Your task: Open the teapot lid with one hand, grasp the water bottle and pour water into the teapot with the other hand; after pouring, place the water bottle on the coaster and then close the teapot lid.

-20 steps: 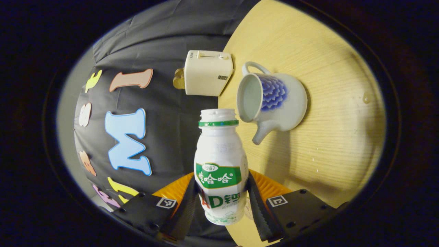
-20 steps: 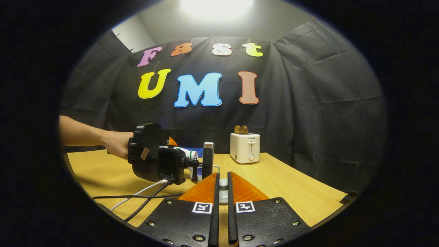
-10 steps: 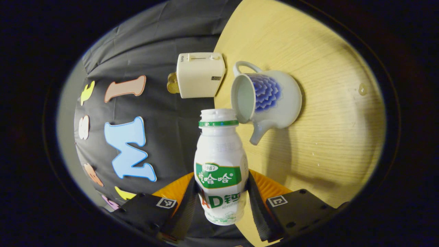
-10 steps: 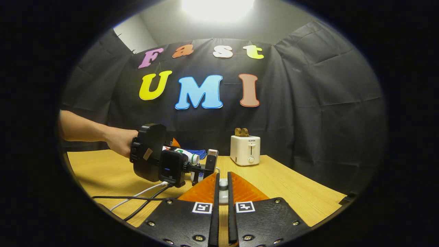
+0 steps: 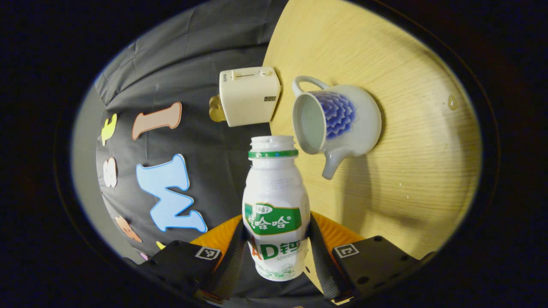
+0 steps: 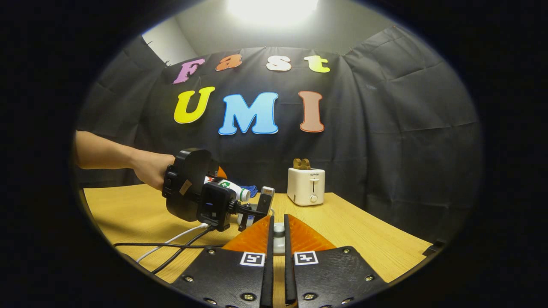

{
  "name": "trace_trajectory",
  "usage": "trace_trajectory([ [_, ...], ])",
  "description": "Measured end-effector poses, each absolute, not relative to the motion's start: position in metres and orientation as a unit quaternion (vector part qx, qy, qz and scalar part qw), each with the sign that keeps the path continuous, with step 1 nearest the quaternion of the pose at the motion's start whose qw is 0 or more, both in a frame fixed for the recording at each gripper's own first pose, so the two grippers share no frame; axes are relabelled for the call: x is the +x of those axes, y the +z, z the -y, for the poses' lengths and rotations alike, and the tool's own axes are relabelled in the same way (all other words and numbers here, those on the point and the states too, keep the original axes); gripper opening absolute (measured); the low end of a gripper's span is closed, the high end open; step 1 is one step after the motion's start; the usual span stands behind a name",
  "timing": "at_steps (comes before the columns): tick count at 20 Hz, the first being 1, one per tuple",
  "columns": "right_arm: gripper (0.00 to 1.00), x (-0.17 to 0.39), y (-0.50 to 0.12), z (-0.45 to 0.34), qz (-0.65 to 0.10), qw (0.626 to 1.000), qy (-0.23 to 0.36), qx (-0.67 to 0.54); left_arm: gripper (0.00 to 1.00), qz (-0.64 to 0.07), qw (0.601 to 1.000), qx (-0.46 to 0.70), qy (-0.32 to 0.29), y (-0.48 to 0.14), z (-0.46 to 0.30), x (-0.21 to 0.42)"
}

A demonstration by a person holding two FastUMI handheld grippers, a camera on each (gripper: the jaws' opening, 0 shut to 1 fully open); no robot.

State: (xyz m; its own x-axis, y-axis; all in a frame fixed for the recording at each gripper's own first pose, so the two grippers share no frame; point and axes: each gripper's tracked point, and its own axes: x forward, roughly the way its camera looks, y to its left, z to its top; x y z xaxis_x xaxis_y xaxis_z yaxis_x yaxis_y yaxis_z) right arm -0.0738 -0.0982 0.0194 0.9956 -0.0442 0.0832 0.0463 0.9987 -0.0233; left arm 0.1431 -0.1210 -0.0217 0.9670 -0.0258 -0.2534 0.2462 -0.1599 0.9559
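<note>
In the left gripper view, the water bottle [image 5: 275, 205] is pinched at its lower body between the two fingers of the left gripper [image 5: 276, 252], one finger being pressed against each side of the label. The bottle's long axis is run straight forward along the fingers, and its uncapped mouth is pointed away from the gripper. The teapot [image 5: 338, 122] is seen on the wooden table [image 5: 411, 141], just beyond and to the side of the bottle's mouth; its lidless opening is turned toward the bottle and its spout is pointed toward the gripper. A toaster [image 5: 250, 95] is stood just beside the teapot, on its handle side.

In the right gripper view, the right gripper [image 6: 278, 239] is closed on the teapot lid [image 6: 278, 237], whose knob is gripped between the nearly meeting fingers. Beyond the lid, the bottle is held roughly level, its mouth slightly lowered.
</note>
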Motion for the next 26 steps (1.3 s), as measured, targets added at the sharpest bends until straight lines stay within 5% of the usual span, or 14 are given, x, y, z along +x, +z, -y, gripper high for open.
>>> trace_trajectory([
  [26,0.11,-0.079,0.029,0.102,0.064,0.997,-0.031,-0.018,0.86,-0.048,0.591,0.799,-0.096,-0.012,0.124,0.142],
])
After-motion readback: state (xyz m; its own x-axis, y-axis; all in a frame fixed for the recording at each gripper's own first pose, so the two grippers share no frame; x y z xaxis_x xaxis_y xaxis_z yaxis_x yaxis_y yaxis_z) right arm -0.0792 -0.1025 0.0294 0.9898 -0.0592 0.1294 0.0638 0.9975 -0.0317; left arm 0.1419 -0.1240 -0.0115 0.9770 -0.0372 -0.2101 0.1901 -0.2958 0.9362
